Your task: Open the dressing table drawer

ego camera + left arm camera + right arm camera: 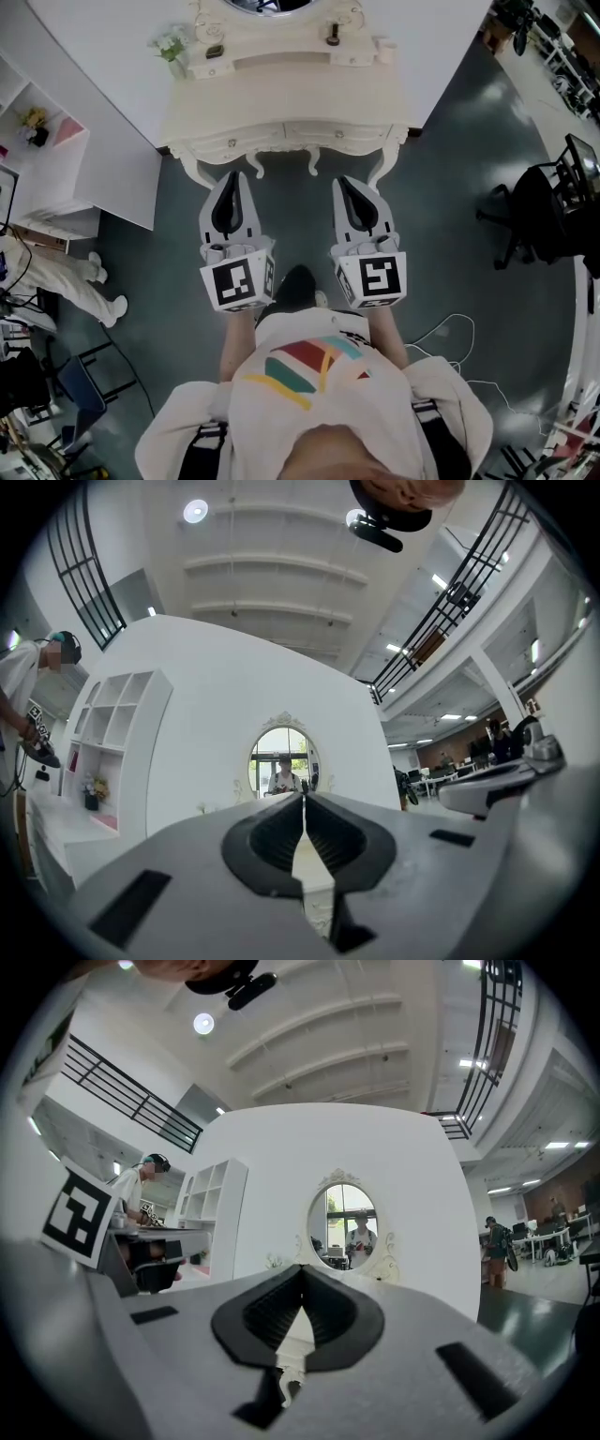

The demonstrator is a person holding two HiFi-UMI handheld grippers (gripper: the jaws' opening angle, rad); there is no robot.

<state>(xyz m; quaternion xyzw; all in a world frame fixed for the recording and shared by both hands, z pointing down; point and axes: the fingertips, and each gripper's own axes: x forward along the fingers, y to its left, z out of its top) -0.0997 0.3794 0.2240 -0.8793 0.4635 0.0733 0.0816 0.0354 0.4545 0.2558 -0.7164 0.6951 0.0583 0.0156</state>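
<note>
While the left gripper (233, 180) and right gripper (350, 184) were pinched shut on nothing, the closed drawer (330, 133) sat ahead, untouched, along the dressing table (281, 103) front edge.

Brightly and evenly lit from overhead, with only soft shadows. Blown out to white at the round ceiling lamp (195, 511) at eleven o'clock in the left gripper view, and likewise at eleven o'clock in the right gripper view. Bent fisheye-fashion toward the rims, black in the corners of both gripper views. Slightly soft on the left gripper (302, 799) at six o'clock, sharper on the far mirror (283, 761). Dully glared on the dark floor (487, 122) at two o'clock in the head view.
</note>
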